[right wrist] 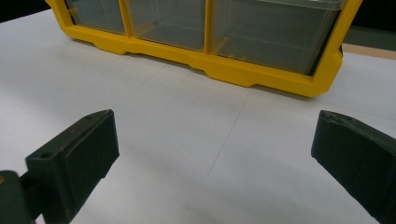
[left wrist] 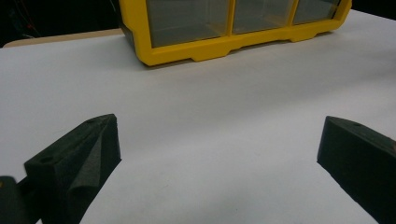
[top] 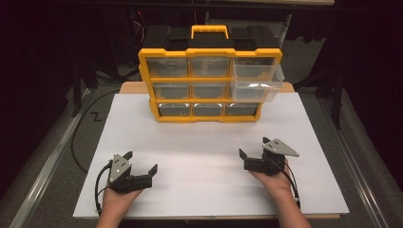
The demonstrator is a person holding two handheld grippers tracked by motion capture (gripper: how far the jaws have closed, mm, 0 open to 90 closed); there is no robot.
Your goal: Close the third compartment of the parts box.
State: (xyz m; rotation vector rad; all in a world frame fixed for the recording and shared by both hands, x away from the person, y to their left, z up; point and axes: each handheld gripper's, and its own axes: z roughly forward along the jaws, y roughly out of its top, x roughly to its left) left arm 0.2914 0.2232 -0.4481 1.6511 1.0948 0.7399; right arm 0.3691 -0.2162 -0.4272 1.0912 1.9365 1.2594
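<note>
I see the yellow organiser standing upright at the far middle of the white board, black top and yellow handle up, its feet on the board just inside the far edge. Nine clear drawers in three rows; the top right drawer and the one under it stick out toward me, past the frame's right edge.

Left gripper sits near the board's near-left corner, jaws wide apart, nothing between them. Right gripper sits near-right, jaws likewise spread and empty. Both hands rest low by the near edge.

Between the grippers and the organiser, open white board on all sides. In the left gripper view the cabinet's bottom left corner shows; in the right gripper view, its bottom right corner
</note>
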